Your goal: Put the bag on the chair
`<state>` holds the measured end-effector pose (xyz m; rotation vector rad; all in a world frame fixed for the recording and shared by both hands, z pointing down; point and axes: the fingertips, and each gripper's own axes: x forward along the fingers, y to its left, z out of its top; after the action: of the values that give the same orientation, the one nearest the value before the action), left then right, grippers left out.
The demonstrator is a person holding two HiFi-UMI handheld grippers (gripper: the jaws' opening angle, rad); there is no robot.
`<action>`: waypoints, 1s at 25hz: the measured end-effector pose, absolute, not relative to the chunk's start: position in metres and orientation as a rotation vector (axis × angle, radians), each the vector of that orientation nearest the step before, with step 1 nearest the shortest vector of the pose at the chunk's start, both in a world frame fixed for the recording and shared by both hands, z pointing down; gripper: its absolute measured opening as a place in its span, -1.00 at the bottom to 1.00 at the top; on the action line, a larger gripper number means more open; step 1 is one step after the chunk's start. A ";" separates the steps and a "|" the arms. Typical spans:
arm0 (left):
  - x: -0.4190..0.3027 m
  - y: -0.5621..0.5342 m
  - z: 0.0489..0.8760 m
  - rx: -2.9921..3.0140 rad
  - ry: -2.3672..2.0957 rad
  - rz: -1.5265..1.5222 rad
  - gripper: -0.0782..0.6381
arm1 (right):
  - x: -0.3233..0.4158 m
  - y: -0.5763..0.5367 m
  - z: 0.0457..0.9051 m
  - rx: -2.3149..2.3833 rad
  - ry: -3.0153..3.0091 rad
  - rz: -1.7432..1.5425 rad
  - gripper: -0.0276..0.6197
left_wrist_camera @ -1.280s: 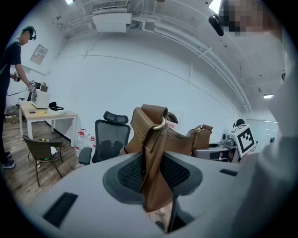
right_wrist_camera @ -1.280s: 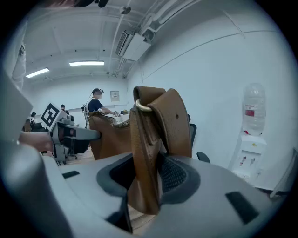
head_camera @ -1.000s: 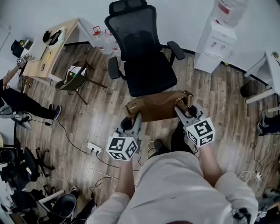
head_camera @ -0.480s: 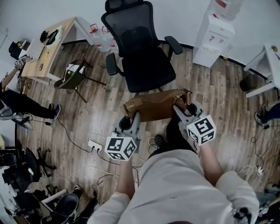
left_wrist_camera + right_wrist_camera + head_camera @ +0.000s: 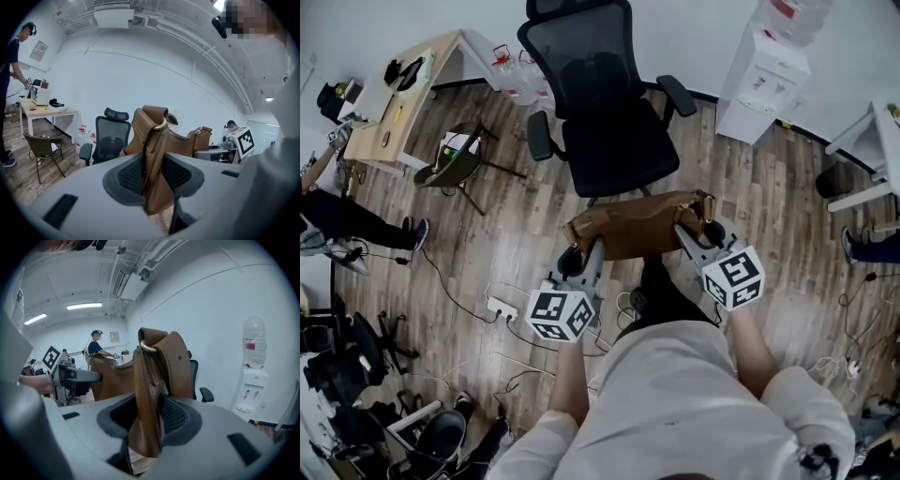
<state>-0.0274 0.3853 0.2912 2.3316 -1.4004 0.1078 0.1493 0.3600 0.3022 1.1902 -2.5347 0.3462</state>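
Note:
A tan leather bag hangs in the air between my two grippers, just in front of the black office chair. My left gripper is shut on the bag's left end tab. At the other end my right gripper is shut on the strap tab. The bag sits level, below the front edge of the chair seat in the head view. In the left gripper view the chair stands behind the bag, to the left.
A white water dispenser stands right of the chair. A wooden desk and a small folding chair are at the left, with water jugs by the wall. Cables and a power strip lie on the wood floor. A person stands at the desk.
The bag and both grippers keep nearly the same place. The view has shifted slightly, with the chair a little nearer the top.

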 end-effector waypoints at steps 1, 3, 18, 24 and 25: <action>-0.029 0.382 0.292 2.330 -1.404 0.109 -0.46 | 0.148 0.355 0.303 1.186 -2.537 0.346 -0.45; -0.034 0.374 0.293 2.324 -1.413 0.109 -0.46 | 0.143 0.346 0.303 1.177 -2.542 0.342 -0.45; -0.050 0.284 0.281 2.297 -1.490 0.130 -0.45 | 0.125 0.247 0.294 1.132 -2.580 0.340 -0.45; -0.043 0.252 0.277 2.281 -1.518 0.134 -0.45 | 0.132 0.212 0.290 1.109 -2.601 0.335 -0.45; -0.040 0.247 0.277 2.278 -1.524 0.133 -0.45 | 0.134 0.206 0.290 1.106 -2.604 0.334 -0.45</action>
<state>-0.0402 0.2465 0.2774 2.2777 -1.5240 0.1328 0.1339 0.2061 0.2901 1.1056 -2.6038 0.3337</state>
